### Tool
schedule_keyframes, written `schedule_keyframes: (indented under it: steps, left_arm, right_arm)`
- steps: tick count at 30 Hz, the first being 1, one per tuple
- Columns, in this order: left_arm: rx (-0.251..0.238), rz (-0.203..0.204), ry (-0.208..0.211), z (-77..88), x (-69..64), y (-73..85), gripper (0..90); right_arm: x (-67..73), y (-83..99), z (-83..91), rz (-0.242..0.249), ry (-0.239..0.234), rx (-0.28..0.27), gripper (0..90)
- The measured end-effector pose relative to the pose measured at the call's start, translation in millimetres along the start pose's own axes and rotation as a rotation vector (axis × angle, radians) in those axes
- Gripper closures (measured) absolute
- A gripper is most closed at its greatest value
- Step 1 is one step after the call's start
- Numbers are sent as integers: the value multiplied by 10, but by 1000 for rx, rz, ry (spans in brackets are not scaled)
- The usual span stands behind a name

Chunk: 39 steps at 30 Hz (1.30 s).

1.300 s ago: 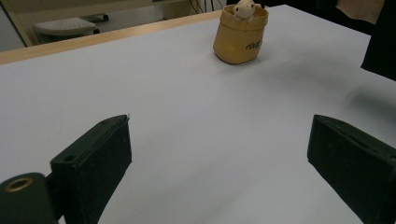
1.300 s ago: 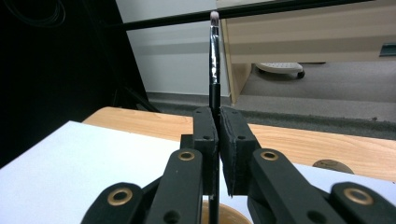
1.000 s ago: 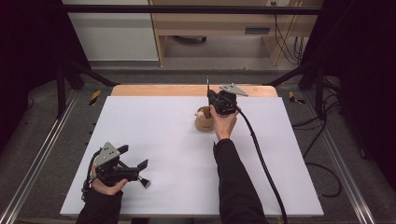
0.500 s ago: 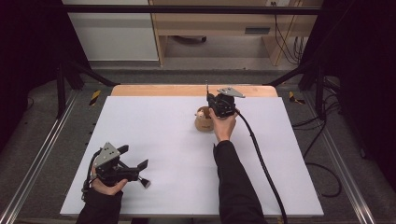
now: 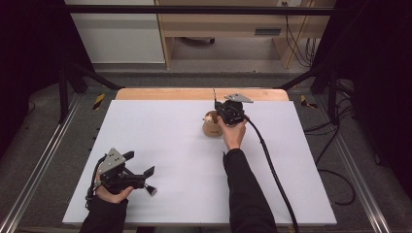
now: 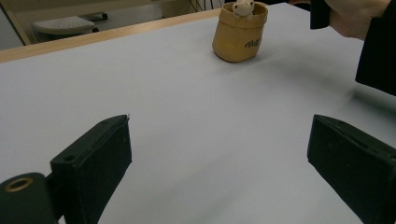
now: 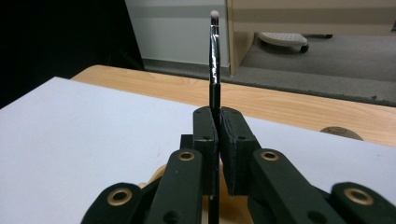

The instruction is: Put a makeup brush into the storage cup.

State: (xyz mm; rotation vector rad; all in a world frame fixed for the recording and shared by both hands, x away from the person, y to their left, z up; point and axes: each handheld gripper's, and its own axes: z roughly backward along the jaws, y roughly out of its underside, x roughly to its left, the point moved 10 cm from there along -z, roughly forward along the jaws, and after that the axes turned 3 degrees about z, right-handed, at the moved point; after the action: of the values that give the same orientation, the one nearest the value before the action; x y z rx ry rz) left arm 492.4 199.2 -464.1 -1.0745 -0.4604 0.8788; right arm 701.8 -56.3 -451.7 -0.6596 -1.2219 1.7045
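High view: right gripper (image 5: 215,104) sits at the far middle of the white table (image 5: 160,141), just beside and partly over a small tan pouch (image 5: 211,127). Its jaws are pressed together on a thin black brush (image 5: 214,95), which pokes up as a faint dark line, hard to make out here. Right gripper view shows it better: the brush (image 7: 214,65) is clamped upright between the pads, pale tip at the top, its lower end hidden behind the jaws. A sliver of the pouch (image 7: 156,175) peeks out below the gripper, mostly covered. Left gripper (image 5: 148,180) rests near the table's front left, well apart from the pouch, jaws wide apart with nothing between them. Left gripper view: the pouch (image 6: 239,35) stands upright, a small pale plush figure (image 6: 243,7) poking out, its top cut off by the frame. Lettering on the pouch is too small to read. The person's right hand (image 6: 352,16) is cropped at the top right.
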Motion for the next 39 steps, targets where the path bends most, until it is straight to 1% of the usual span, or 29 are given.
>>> schedule_keyframes:
  steps: [2, 7, 8, 12, 16, 20, 21, 22, 24, 25, 26, 27, 30, 31, 33, 35, 37, 38, 39]
  left_arm:
    - [0, 0, 0, 0, 0, -1, 57]
    - [-2, 0, -1, 6, 2, -5, 57]
    - [-3, -1, -2, 8, 4, -5, 57]
    - [-7, -1, -2, 22, 11, -13, 57]
    - [-12, 1, -2, 34, 21, -19, 57]
    - [-17, 0, -3, 44, 29, -23, 57]
    - [-17, 0, -3, 44, 29, -23, 57]
    - [-22, 6, -3, 46, 32, -27, 57]
    - [-18, 1, -4, 52, 39, -23, 57]
    - [-22, 5, -4, 58, 48, -24, 57]
    - [-24, 6, -5, 62, 53, -25, 57]
    - [-26, 8, -6, 67, 57, -26, 57]
    - [-29, 7, -5, 80, 68, -28, 57]
    - [-30, 8, -6, 83, 71, -28, 57]
    - [-31, 8, -7, 86, 75, -26, 57]
    - [-30, 6, -7, 94, 82, -22, 57]
    - [-33, 8, -6, 105, 87, -24, 57]
    - [-39, 13, -6, 107, 85, -30, 57]
    - [-39, 10, -6, 114, 90, -29, 57]
  right_arm:
    - [-1, 11, -1, 4, 1, 8, 857]
    - [3, 86, -6, 9, -5, 60, 855]
    - [0, 97, -8, 17, -3, 68, 855]
    - [-3, 116, 2, 23, 0, 83, 852]
    - [12, 114, 27, 26, -10, 96, 836]
    - [-1, 130, 54, 23, -9, 123, 814]
    - [-1, 130, 54, 23, -9, 123, 814]
    - [-1, 124, 79, 21, -12, 123, 792]
    - [2, 118, 87, 24, -13, 122, 788]
    - [23, 82, 124, 39, -23, 112, 767]
    - [42, 67, 142, 33, -30, 110, 758]
    - [56, 40, 165, 42, -37, 101, 751]
    - [122, -41, 258, 45, -64, 80, 715]
    - [142, -73, 287, 58, -74, 68, 698]
    - [184, -118, 360, 66, -90, 61, 677]
    - [234, -162, 445, 63, -112, 58, 642]
    - [261, -197, 509, 77, -122, 51, 604]
    - [282, -207, 544, 79, -131, 54, 585]
    - [302, -216, 581, 85, -138, 57, 572]
